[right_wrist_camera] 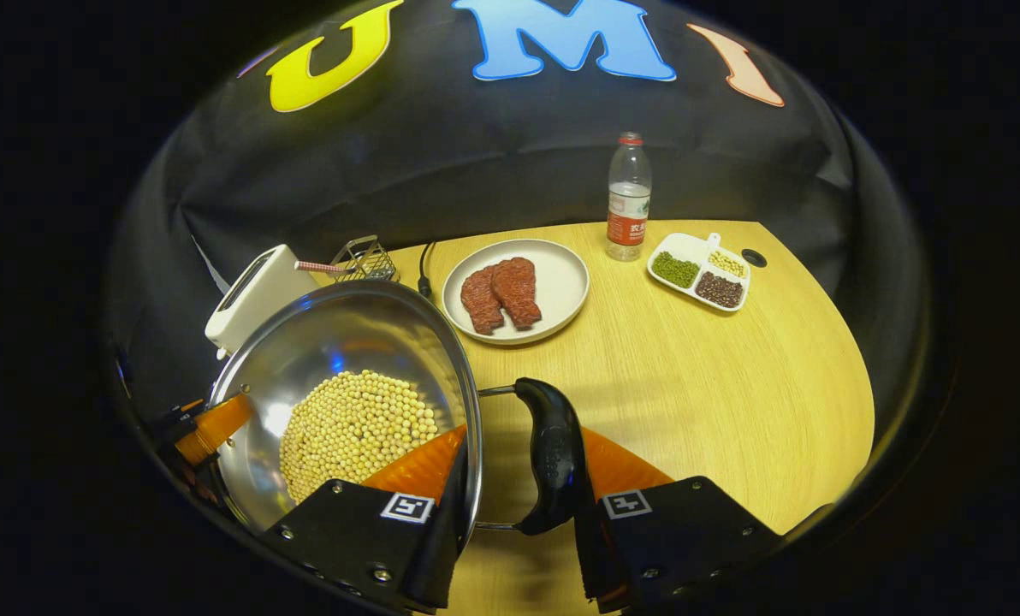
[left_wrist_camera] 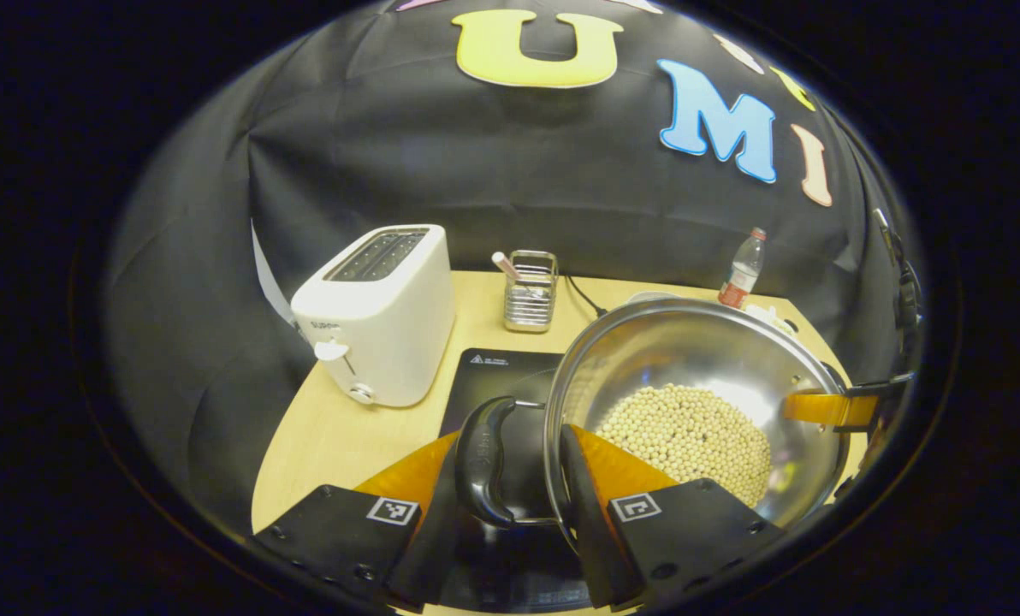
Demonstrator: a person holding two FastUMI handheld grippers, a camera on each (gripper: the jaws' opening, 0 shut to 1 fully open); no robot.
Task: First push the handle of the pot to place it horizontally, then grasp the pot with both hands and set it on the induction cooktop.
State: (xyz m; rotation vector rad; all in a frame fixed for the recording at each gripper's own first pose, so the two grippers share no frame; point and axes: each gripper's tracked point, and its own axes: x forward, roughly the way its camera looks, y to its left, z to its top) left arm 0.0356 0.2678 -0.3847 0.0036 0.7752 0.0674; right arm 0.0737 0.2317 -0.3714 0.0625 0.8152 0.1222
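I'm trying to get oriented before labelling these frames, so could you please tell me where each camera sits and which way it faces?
Left gripper view: rides the left gripper, facing the toaster and cooktop; its fingers straddle a pot handle.
Right gripper view: rides the right gripper, facing the plate and bottle; its fingers straddle the other handle.
Shared: the pot of beans.

- Black flat induction cooktop (left_wrist_camera: 497, 376), left gripper view: near part hidden behind pot handle and hand-held gripper fingers; right part behind pot.
- Shiny steel pot holding pale round beans (left_wrist_camera: 690, 402): lower rim cut by left hand-held gripper (left_wrist_camera: 523, 479).
- Right gripper view: white two-slot toaster (right_wrist_camera: 253, 295) and wire-mesh steel utensil holder (right_wrist_camera: 364, 257) partly hidden behind pot (right_wrist_camera: 347, 376) rim.
- Clear plastic bottle with red label (right_wrist_camera: 628, 201): label print too small to tell.
- Pale wooden counter (right_wrist_camera: 732, 385): near edge cut by picture edge.
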